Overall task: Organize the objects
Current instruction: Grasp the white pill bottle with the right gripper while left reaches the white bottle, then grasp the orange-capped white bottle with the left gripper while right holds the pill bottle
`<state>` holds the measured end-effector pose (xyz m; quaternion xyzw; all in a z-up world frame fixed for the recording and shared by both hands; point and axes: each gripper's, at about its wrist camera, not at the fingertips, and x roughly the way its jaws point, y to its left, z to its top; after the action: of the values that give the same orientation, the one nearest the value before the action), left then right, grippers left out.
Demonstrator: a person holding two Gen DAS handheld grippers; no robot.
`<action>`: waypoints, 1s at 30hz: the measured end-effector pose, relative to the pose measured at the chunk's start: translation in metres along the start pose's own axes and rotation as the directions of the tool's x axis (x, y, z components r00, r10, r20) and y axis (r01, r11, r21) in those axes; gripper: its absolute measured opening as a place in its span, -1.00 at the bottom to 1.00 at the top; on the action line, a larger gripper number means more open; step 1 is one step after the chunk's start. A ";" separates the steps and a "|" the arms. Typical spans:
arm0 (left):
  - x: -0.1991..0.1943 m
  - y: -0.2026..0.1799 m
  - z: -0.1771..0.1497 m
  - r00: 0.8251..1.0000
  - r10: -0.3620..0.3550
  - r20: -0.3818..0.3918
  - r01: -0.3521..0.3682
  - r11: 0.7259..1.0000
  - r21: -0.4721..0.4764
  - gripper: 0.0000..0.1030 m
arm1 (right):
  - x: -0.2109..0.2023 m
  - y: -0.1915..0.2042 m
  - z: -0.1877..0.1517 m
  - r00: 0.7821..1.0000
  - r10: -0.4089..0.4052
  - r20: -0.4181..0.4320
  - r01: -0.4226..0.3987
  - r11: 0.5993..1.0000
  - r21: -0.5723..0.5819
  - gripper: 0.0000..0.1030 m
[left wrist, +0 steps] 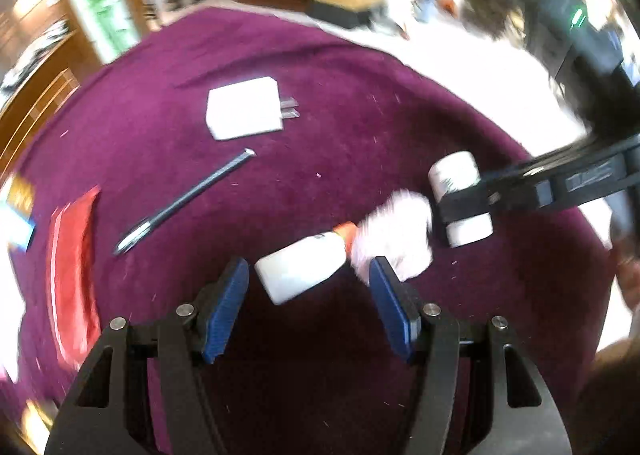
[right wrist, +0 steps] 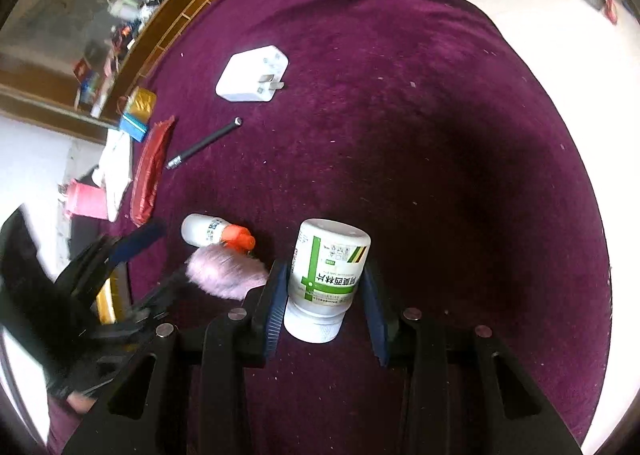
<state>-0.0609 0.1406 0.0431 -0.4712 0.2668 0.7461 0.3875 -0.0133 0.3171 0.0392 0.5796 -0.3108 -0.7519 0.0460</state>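
The right gripper (right wrist: 324, 295) has its jaws closed on a white pill bottle (right wrist: 326, 279) with a green label; the blue pads press its two sides, the cap points back toward the camera and the base points away. From the left wrist view the same bottle (left wrist: 460, 199) shows crosswise between those black fingers, over the purple cloth (left wrist: 360, 115) on the tabletop; whether it touches the cloth I cannot tell.

The left gripper (left wrist: 308, 287) has its jaws wide apart and holds nothing. Just ahead of its blue pads lies a small white bottle (left wrist: 300, 269) with an orange cap, on its side, the cap end toward a pink fluffy ball (left wrist: 394, 239) that touches or nearly touches it. In the right wrist view the small bottle (right wrist: 216, 233) lies just beyond the ball (right wrist: 226, 273), and both sit just beside the pill bottle, to its left in that view.

Farther out on the cloth a dark pen (left wrist: 184, 201) lies at a slant, and beyond it a white charger (left wrist: 246, 107) lies flat with its two prongs pointing sideways. Near the cloth's edge lies a red packet (left wrist: 70, 275), with a blue and gold box (right wrist: 138, 115) past its far end. The left wrist view is blurred.
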 end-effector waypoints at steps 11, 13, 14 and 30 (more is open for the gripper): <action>0.022 0.008 0.014 0.993 -0.048 -0.107 0.048 0.999 -0.007 -0.24 | 0.000 -0.004 -0.001 0.999 0.039 0.016 -0.039 0.999 -0.020 -0.36; 0.022 0.002 0.016 0.995 -0.032 -0.095 0.035 0.999 0.028 -0.24 | 0.000 -0.001 -0.002 1.000 0.021 0.022 -0.020 0.999 -0.044 -0.36; 0.022 -0.001 0.017 0.995 -0.032 -0.091 0.036 0.999 0.039 -0.24 | 0.000 -0.001 -0.002 1.000 0.014 0.025 -0.013 0.999 -0.051 -0.35; -0.017 0.008 -0.012 0.995 -0.094 0.034 0.100 0.961 -0.257 -0.52 | -0.001 -0.009 -0.011 0.994 0.110 0.024 -0.110 0.994 0.007 -0.37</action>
<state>-0.0575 0.1214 0.0540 -0.5221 0.1397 0.7596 0.3618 -0.0003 0.3205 0.0342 0.5529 -0.3459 -0.7537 0.0812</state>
